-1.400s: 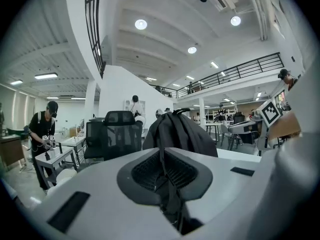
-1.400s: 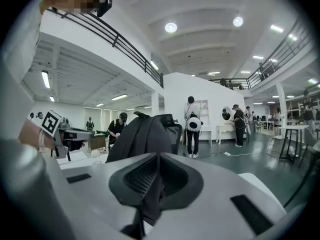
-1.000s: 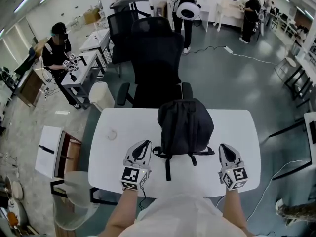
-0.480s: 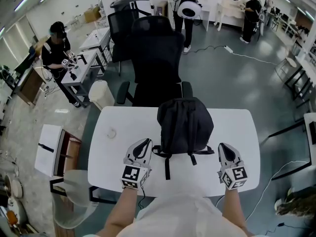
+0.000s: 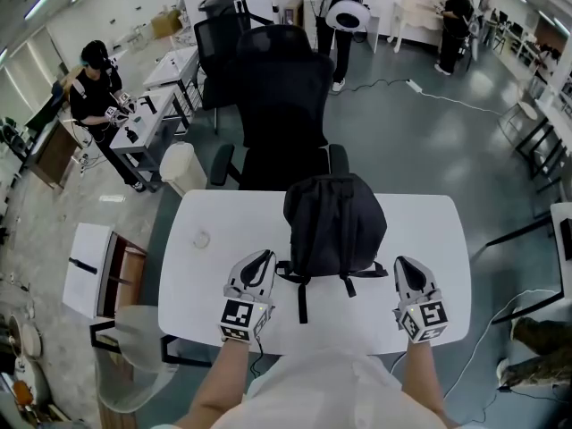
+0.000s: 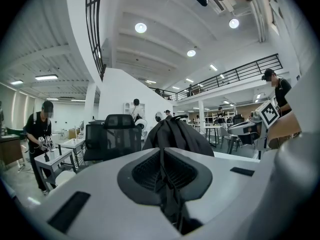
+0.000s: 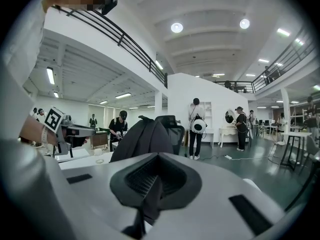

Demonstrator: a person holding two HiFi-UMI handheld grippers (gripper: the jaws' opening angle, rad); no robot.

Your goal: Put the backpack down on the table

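The backpack [image 5: 335, 222] is stood upright on the counter [image 5: 214, 275], its straps turned toward the person, so the task is judged done. The left tongs [image 5: 264, 259] are held just left of the backpack's near side and the right tongs [image 5: 403, 265] just right of it. Both are clenched with nothing seen gripped, probably so that the backpack stands unaided. Both forearms are stretched forward, with the tongs aimed almost level past the backpack and tipped slightly down.

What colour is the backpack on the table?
Plain black all over. The backpack shows best in the head view.
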